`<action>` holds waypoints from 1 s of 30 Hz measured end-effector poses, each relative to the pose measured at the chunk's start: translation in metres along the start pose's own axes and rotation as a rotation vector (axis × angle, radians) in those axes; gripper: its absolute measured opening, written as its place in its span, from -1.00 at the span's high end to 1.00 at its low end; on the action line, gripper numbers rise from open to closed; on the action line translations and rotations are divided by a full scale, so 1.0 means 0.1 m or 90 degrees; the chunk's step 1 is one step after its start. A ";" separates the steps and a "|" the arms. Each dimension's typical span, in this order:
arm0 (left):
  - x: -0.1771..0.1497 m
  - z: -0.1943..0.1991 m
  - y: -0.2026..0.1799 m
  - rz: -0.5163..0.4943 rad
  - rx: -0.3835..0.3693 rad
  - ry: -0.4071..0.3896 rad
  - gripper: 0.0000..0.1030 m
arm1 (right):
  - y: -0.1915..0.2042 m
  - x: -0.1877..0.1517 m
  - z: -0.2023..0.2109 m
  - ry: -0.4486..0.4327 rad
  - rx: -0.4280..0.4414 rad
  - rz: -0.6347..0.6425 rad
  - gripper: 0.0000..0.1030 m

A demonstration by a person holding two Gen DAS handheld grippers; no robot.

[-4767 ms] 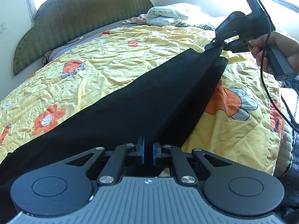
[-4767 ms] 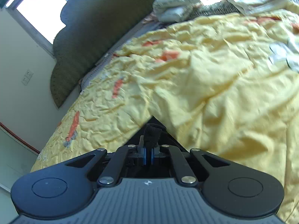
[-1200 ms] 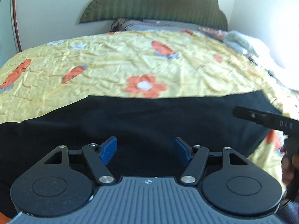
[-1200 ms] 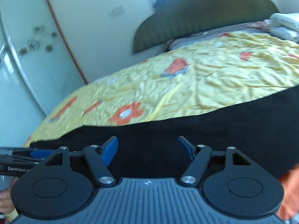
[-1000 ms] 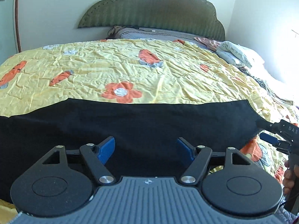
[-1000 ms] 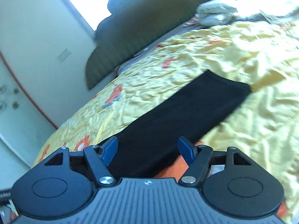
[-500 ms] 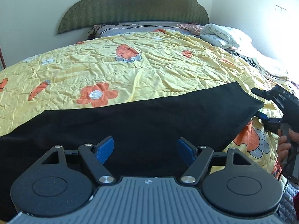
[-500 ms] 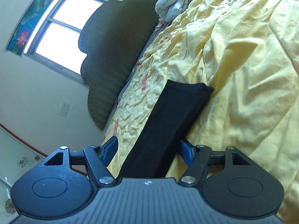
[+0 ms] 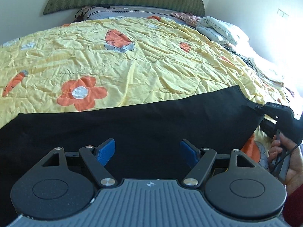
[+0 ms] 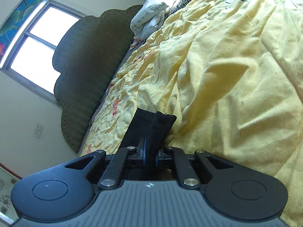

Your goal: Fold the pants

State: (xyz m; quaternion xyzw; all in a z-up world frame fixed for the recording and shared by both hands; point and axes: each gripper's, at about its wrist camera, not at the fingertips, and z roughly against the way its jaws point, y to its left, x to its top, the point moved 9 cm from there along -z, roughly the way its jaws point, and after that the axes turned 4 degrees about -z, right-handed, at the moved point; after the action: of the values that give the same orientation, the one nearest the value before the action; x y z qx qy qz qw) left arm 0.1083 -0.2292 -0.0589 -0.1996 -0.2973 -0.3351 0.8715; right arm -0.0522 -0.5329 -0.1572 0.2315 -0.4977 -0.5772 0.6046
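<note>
On the bed, near edge: black pants (image 9: 132,124) lie flat on the yellow quilt (image 9: 132,56), folded lengthwise.
Right hand-held gripper (image 10: 149,156): clamped on the pants' right end; half a second ago its jaws stood apart.
Left hand-held gripper (image 9: 147,151): jaws wide, empty, above the middle, as before.
Risk: a thin pinch could slip, or catch one layer only, skewing the fold.

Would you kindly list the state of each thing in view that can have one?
Black pants: folded lengthwise, lying flat across the quilt.
Yellow quilt: spread, wrinkled.
Left hand-held gripper: open, above the pants.
Right hand-held gripper: shut on the pants' end.
Pillow: lying by the headboard.
</note>
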 end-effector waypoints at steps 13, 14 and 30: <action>0.39 -0.58 -0.54 0.265 -0.331 0.097 -0.58 | 0.87 -0.26 0.11 -0.050 -0.063 0.427 0.86; 0.43 -0.60 -0.59 0.278 -0.347 0.095 -0.62 | 0.92 -0.31 0.12 -0.051 -0.061 0.454 0.86; 0.80 -1.28 -0.97 0.406 -0.452 0.133 -0.65 | 1.43 -1.17 0.30 -0.019 0.003 0.706 0.86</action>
State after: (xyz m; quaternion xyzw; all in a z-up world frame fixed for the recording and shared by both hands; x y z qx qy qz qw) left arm 0.1375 -0.4039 -0.0879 -0.5307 0.0004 -0.1507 0.8341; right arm 0.0073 -0.3831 -0.0622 -0.0717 -0.5552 -0.1746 0.8100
